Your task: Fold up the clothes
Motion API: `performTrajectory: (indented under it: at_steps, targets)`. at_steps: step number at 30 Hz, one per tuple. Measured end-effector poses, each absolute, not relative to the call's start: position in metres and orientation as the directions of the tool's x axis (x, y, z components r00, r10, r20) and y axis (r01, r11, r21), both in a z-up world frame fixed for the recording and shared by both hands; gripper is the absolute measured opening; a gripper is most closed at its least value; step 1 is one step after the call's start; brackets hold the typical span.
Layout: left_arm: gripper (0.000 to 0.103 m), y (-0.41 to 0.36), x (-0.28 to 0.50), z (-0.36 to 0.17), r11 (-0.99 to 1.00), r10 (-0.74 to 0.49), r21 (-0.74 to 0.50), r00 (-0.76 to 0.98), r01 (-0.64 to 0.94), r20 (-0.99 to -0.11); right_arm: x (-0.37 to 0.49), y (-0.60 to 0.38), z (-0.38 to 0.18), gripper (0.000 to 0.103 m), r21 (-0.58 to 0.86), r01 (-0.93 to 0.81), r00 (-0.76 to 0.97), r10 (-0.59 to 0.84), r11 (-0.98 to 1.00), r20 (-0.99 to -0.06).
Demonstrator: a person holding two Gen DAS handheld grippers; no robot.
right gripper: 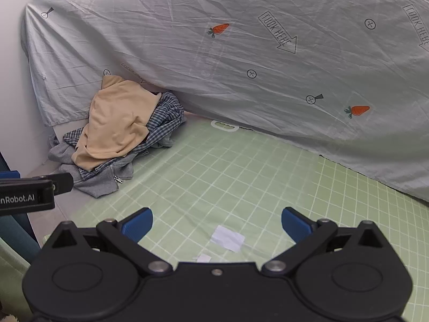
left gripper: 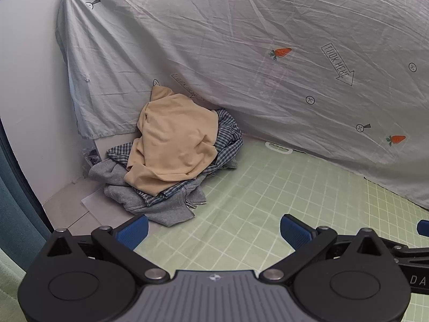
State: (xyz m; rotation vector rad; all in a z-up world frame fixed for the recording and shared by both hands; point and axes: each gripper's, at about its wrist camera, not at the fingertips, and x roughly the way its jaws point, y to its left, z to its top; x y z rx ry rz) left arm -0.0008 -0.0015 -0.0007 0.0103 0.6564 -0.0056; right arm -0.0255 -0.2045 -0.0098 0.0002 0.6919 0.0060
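left jaws: the left gripper (left gripper: pixel 214 230) stands wide apart with nothing between its blue pads (left gripper: pixel 134 229), hanging over the near part of the green mat (left gripper: pixel 241 214).
right jaws: the right gripper (right gripper: pixel 216 224) is spread just as wide and holds nothing; its blue pads (right gripper: pixel 295 224) frame a white paper scrap (right gripper: pixel 228 238) lying flat on the mat, with a smaller white scrap (right gripper: pixel 203 258) just nearer the camera.
neighbour gripper: in the right wrist view part of the left gripper shows at the left edge, a black bar with white lettering; in the left wrist view a blue fingertip of the right gripper pokes in at the right edge.
mat: pale green with a white grid, flat, running back to the hanging sheet.
clothes pile: the heap sits at the far left corner of the mat, well apart from both grippers, against the wall (left gripper: pixel 29 80) and the sheet.
top of pile: a tan garment (left gripper: pixel 171 139) is draped over the heap.
middle of pile: a blue checked shirt (left gripper: pixel 228 134) is crumpled under the tan one, showing at its right and front.
bottom of pile: a grey zip hoodie (left gripper: pixel 166 204) lies lowest, its zipper at the front edge.
backdrop: a grey sheet (left gripper: pixel 241 40) printed with carrots, arrows and small circles hangs behind the mat, creased.
white tag: a small white piece (left gripper: pixel 278 148) lies at the mat's far edge, at the foot of the sheet.
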Motion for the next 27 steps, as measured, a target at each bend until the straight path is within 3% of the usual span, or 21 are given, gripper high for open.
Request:
performTrajectory:
  at_steps: [27]
  targets:
    - [0.103,-0.017,-0.014,-0.002,0.999,-0.017,0.012,0.791,0.03,-0.612,-0.041,-0.211,-0.01,0.103,-0.001,0.01,0.785,-0.009,1.0,-0.62]
